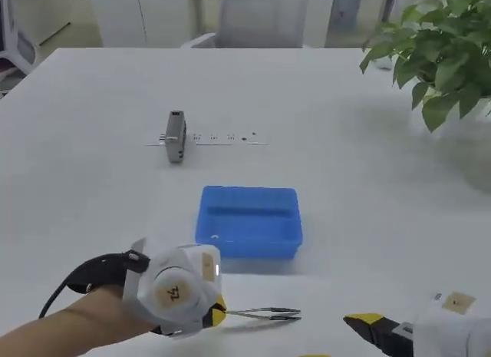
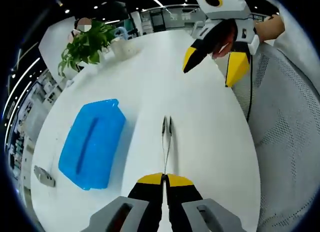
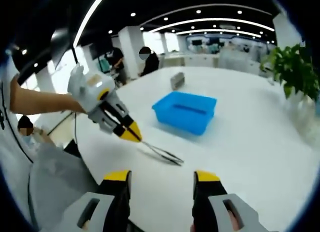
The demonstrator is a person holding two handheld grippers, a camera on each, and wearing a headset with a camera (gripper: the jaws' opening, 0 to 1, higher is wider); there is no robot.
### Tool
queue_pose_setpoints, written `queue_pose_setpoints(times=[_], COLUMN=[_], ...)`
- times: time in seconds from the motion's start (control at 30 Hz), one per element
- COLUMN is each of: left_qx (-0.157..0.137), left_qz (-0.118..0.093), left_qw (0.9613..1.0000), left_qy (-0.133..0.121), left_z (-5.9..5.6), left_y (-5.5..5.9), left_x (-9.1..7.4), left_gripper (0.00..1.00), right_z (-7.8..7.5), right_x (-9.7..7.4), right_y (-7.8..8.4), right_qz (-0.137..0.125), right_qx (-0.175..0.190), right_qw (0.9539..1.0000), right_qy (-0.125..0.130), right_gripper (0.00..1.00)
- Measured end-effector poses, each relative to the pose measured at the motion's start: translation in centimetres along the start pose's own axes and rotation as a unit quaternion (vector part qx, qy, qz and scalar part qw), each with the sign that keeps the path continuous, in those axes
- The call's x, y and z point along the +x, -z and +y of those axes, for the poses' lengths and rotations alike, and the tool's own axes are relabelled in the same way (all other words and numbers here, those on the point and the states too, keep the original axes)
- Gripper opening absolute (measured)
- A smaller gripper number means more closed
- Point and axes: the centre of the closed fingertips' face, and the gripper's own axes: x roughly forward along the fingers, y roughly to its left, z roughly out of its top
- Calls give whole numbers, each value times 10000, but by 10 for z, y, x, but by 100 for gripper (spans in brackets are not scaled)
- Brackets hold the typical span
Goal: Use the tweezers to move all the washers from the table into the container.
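My left gripper (image 1: 218,312) (image 2: 164,178) is shut on the handle end of the metal tweezers (image 1: 265,315) (image 2: 166,134), which point to the right, low over the white table. Their tips are closed with nothing in them. My right gripper (image 3: 162,178) stands open and holds nothing, just right of the tweezer tips (image 1: 354,326). The blue container (image 1: 249,221) (image 2: 92,141) (image 3: 185,111) sits just beyond the tweezers. A row of tiny items (image 1: 222,137), too small to identify, lies further back.
A small grey block (image 1: 176,136) (image 3: 177,80) stands at the left end of the tiny row. A potted plant (image 1: 441,54) (image 2: 85,45) is at the table's far right. The table's near edge (image 2: 252,142) runs close below the grippers. People stand in the background.
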Motion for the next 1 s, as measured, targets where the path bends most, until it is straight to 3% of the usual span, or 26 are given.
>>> queue_pose_setpoints(times=[0.27,0.33,0.4,0.47,0.5,0.53,0.6,0.63,0.67,0.7,0.77,0.87,1.0], left_qx=[-1,-24,-364,-579,-723,-1065,-1250,-1477,-1786,-1974,-2371,-2965,-3318], left_qz=[158,159,58,-66,-100,-153,-289,-456,-493,-488,-666,-977,-1073], left_qw=[9998,9995,9989,9971,9955,9911,9880,9830,9762,9724,9610,9385,9189], left_qy=[-124,-261,-299,-499,-601,-786,-856,-995,-1125,-1146,-1258,-1477,-1842], left_z=[-4,-1,-1,3,5,8,7,7,5,2,-4,-12,-19], left_y=[7,6,2,-2,-3,-3,-7,-11,-10,-9,-11,-12,-5], left_x=[6,4,0,-9,-14,-22,-30,-39,-47,-51,-63,-80,-97], left_gripper=[0,2,10,16,18,22,26,28,32,36,44,51,62], right_z=[-6,-11,-12,-15,-15,-16,-19,-20,-21,-20,-21,-23,-25], right_x=[-18,-26,-32,-35,-35,-36,-36,-35,-35,-35,-37,-37,-36], right_y=[-4,-8,-9,-13,-14,-16,-17,-16,-16,-16,-17,-18,-17], right_qz=[-118,-188,-258,-400,-431,-470,-514,-508,-509,-523,-591,-666,-672], right_qx=[-294,-497,-518,-420,-376,-344,-287,-243,-221,-207,-148,-125,-203], right_qw=[9988,9970,9966,9966,9967,9966,9965,9968,9968,9967,9963,9957,9946], right_qy=[384,554,592,586,570,582,586,560,569,589,606,638,765], right_gripper=[47,47,47,48,48,50,52,54,55,56,59,61,68])
